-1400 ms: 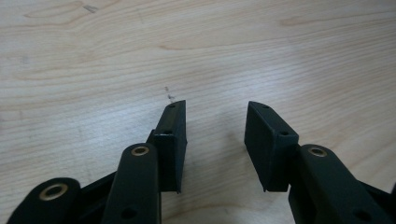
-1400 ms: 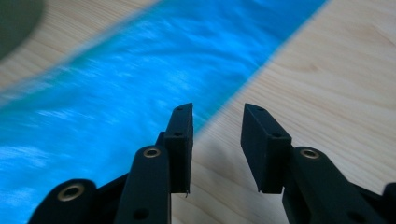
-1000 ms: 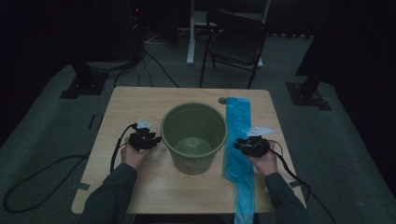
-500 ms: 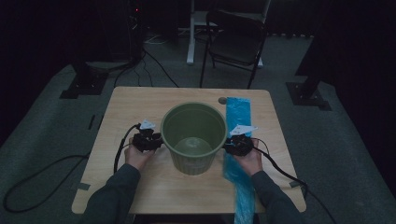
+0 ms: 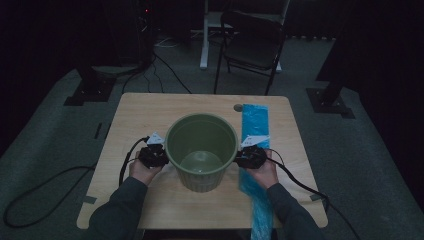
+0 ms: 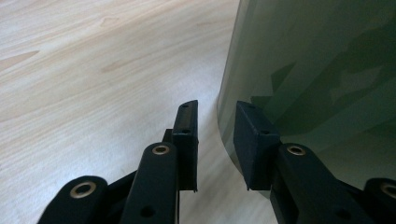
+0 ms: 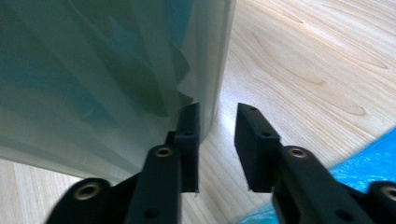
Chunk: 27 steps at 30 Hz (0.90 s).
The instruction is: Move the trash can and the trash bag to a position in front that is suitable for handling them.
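Observation:
A green plastic bucket (image 5: 202,182) stands upright and empty in the middle of the wooden table (image 5: 145,115). My left gripper (image 5: 159,156) sits at its left wall, and my right gripper (image 5: 245,156) at its right wall. In the left gripper view the jaws (image 6: 215,109) have just been closing. They stand open beside the bucket's curved side (image 6: 317,70), with bare table in the gap. In the right gripper view the open jaws (image 7: 217,109) show table between them. Their left jaw lies close along the bucket wall (image 7: 116,70). A long blue plastic bag (image 5: 255,122) lies flat under my right hand.
The blue bag (image 7: 369,163) runs from the table's far right part over its near edge. A small dark disc (image 5: 238,107) lies beside the bag's far end. A black chair (image 5: 250,45) stands behind the table. Cables trail from both grippers off the near sides.
My right gripper has moved left from over the blue bag to the bucket's right wall. My left gripper has edged right, closer to the bucket's left wall.

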Motion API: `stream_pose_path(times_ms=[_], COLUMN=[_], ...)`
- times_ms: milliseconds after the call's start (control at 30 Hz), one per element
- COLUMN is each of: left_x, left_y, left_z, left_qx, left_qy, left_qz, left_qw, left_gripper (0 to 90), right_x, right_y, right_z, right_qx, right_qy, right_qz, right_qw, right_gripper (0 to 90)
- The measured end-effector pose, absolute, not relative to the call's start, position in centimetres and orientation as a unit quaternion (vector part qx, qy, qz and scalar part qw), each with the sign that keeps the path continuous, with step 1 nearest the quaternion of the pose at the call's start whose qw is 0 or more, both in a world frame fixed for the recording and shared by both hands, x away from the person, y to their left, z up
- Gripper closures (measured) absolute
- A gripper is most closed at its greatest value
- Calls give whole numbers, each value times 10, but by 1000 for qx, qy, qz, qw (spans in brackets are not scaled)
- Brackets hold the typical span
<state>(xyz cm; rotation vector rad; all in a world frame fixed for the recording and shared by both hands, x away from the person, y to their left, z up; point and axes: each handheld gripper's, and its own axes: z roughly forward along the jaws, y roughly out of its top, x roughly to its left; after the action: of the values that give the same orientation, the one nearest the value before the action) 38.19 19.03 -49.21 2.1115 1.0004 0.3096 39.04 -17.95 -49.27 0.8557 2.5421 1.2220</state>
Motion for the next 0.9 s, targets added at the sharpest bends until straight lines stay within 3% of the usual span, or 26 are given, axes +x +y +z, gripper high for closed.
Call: stream_pose_path(times_ms=[133, 167, 267, 333, 400, 567, 700, 833, 867, 900], left_x=[384, 386, 387, 389, 391, 391, 391, 390, 390, 390], left_y=[191, 191, 192, 194, 196, 196, 196, 196, 195, 195], left_z=[-494, -497, -498, -500, -500, -501, -501, -501, -502, -502], left_qx=[828, 830, 830, 826, 823, 825, 825, 828, 828, 828], left_qy=[400, 404, 406, 413, 417, 416, 415, 409, 409, 409], left_qz=[125, 128, 127, 129, 130, 132, 132, 133, 132, 132], left_qw=[373, 362, 360, 360, 362, 360, 360, 360, 360, 360], left_gripper=[643, 636, 635, 635, 635, 635, 635, 635, 634, 634], right_x=[393, 401, 409, 409, 437, 454, 459, 463, 462, 462], right_y=[-180, -184, -189, -189, -204, -207, -207, -208, -208, -208], right_z=[-492, -495, -498, -498, -508, -518, -522, -528, -527, -527], right_qx=[302, 341, 372, 372, 437, 465, 478, 490, 478, 478], right_qy=[857, 853, 848, 848, 830, 823, 819, 814, 822, 822], right_qz=[403, 371, 339, 339, 298, 273, 272, 268, 271, 271], right_qw=[109, 137, 167, 167, 176, 176, 163, 157, 153, 153], right_gripper=[623, 560, 552, 549, 490, 475, 472, 560, 653, 653])
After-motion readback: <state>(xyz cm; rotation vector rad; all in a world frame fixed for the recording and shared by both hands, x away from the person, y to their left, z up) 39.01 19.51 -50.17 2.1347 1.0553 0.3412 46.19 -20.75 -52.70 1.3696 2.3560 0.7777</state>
